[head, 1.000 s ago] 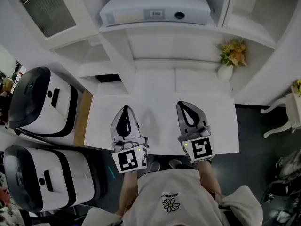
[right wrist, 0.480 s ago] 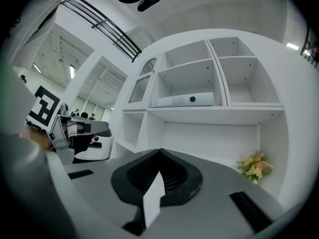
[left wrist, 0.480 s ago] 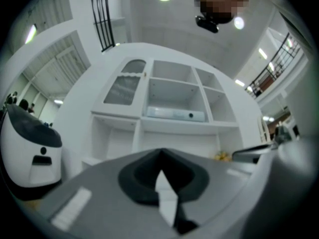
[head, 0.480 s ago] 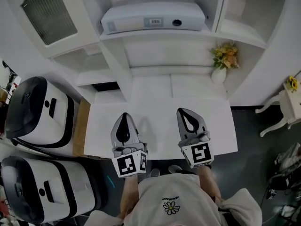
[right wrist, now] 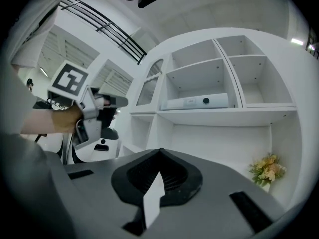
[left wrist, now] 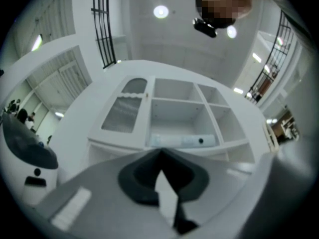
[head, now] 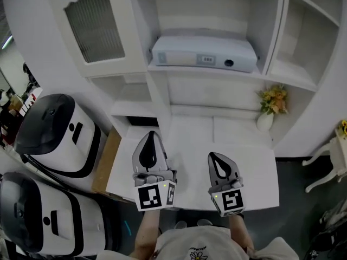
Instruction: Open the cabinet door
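**Both jaws shut, cabinet door untouched**

We hold the left gripper [head: 152,141] above the white bench [head: 255,172]. Its jaws are pressed together with nothing between them. The right gripper [head: 216,160] hangs beside it, a little nearer to us, and its jaws are likewise together and empty.

The cabinet door [head: 95,26], a white frame with a ribbed pane and a scalloped top edge, is at the upper left of the shelving. It looks flush with the frame. It is well apart from both grippers. In the left gripper view the door is up and left of the jaw tips.

To the right of the door, a long white box [head: 203,53] lies on an open shelf. A vase of flowers [head: 269,108] stands at the back right of the bench. Two white-and-black machines [head: 54,134] stand left of the bench.
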A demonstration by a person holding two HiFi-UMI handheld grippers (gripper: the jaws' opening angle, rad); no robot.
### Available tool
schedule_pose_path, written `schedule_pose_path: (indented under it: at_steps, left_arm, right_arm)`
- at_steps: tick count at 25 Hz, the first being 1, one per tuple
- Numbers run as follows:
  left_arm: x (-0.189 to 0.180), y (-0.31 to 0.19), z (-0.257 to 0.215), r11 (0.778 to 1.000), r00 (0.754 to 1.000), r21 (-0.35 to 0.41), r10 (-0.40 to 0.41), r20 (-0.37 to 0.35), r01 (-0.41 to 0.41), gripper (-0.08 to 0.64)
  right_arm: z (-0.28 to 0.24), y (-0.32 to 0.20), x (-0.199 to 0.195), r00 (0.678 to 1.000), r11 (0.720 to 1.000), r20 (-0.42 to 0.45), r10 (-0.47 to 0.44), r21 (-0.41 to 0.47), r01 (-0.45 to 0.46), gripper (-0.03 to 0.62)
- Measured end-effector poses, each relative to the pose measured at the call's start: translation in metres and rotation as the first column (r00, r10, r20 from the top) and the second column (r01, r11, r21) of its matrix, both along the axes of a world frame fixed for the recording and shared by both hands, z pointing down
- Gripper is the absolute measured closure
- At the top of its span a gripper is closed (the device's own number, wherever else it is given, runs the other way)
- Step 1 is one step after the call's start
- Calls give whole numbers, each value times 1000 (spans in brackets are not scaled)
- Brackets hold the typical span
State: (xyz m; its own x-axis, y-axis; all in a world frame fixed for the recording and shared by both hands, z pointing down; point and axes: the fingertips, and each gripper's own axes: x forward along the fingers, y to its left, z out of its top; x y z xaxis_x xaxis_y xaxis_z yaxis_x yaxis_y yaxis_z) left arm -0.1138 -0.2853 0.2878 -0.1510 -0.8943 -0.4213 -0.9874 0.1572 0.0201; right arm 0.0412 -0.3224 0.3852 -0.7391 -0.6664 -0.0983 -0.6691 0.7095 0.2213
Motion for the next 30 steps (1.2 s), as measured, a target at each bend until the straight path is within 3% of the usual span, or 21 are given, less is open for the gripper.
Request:
schedule_pose_path:
  at_steps: [6,13,17,24,30]
  left_arm:
    - [-20,-5,-121,975,992,217,26,120,-51,508]
    - [-62,-31,-264,903,994,415,93,53,-107,498]
    - [-74,-58,-315,904,996,421,48,82,-78,463]
    - [-92,-101,-375,919,994,393,-35,106,-10,429]
    - [-115,-127,-386,922,997,385,-59,50,35,384]
  right_arm:
    - [-8,9,-12,999,999,-18,-33,-8,33,592]
    - [-21,24,-21,997,997,-4,-78,28,78,592]
    - [-20,33,-19,993,993,-21,-118,14,118,592]
    - [-15,32,-4,996,996,-23,-85,-2,85,592]
    - [-11,26,19,999,999,-14,-45,-16,45,592]
